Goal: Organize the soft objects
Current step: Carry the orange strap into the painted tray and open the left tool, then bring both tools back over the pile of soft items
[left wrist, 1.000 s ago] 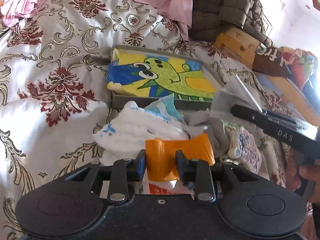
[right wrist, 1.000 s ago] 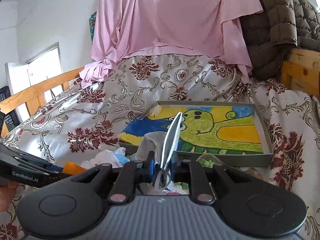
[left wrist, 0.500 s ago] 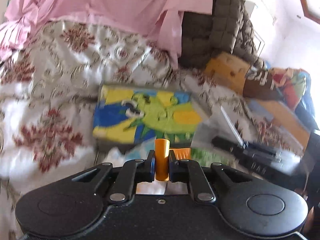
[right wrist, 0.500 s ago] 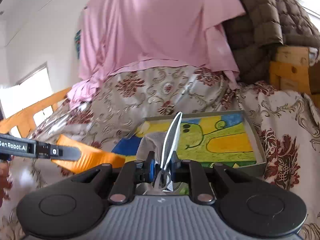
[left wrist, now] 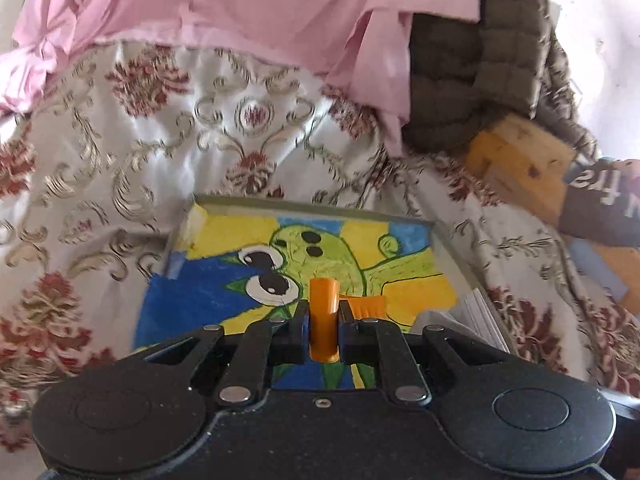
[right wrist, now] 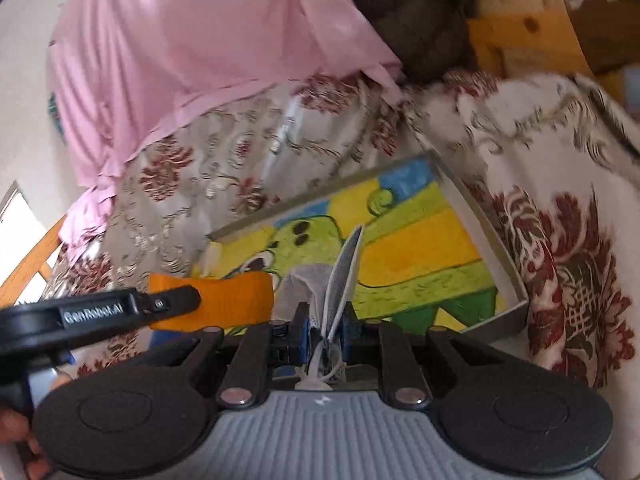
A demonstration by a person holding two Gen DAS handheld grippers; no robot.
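Two soft pieces pinched: smooth orange cloth, grey mesh fabric.

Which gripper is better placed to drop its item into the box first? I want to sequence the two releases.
Probably the left gripper: its orange cloth hangs over the box. The right gripper holds its grey cloth at the box's near edge.

Both grippers are pointing downward side by side, the left gripper pinching an orange cloth between closed jaws and the right gripper clamping a grey mesh cloth, wrist rolled.
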